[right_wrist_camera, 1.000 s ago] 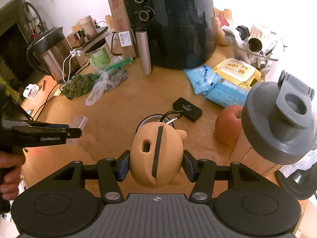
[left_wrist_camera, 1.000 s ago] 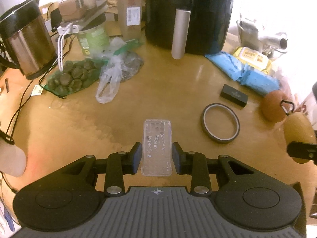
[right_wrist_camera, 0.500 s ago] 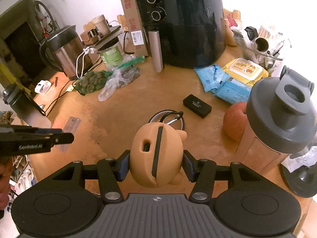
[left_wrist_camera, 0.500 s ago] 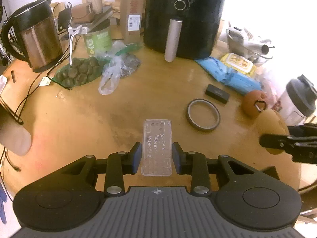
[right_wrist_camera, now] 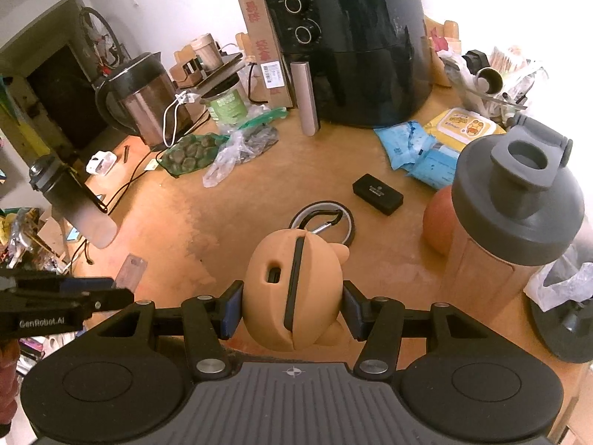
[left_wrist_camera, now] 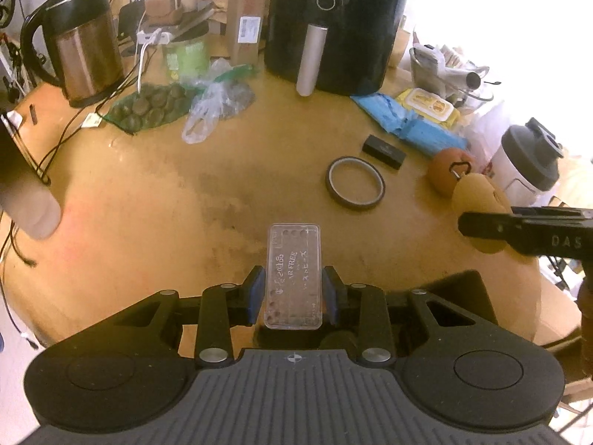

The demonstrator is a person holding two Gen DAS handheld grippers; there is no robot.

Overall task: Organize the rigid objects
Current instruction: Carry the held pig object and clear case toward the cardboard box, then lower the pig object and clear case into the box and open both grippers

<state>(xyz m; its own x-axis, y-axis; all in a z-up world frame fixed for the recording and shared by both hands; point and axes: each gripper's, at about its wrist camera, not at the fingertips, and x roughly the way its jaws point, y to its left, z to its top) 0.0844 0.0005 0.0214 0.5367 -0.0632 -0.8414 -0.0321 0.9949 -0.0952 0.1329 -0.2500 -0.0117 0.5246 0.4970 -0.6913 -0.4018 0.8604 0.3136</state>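
My left gripper (left_wrist_camera: 293, 293) is shut on a clear plastic case (left_wrist_camera: 294, 274) with printed text, held above the wooden table (left_wrist_camera: 148, 204). My right gripper (right_wrist_camera: 292, 313) is shut on an orange silicone pouch (right_wrist_camera: 292, 282) with a black carabiner (right_wrist_camera: 320, 220), held above the table's near right part. The pouch also shows in the left wrist view (left_wrist_camera: 478, 200) at the right. A tape ring (left_wrist_camera: 355, 187) and a small black box (left_wrist_camera: 383, 146) lie on the table past both grippers. The clear case shows at the left in the right wrist view (right_wrist_camera: 129, 272).
A black air fryer (left_wrist_camera: 333, 26), a cardboard box (left_wrist_camera: 246, 15) and a kettle (left_wrist_camera: 83, 48) stand at the back. Bags of dark round items (left_wrist_camera: 155, 107), blue wipe packs (left_wrist_camera: 407, 122), an apple (right_wrist_camera: 439, 220) and a grey-lidded shaker bottle (right_wrist_camera: 515, 215) crowd the sides. A dark bottle (right_wrist_camera: 70, 200) stands at the left edge.
Both grippers have risen and pulled back from the table with their objects still held. The table items look smaller and farther away now.
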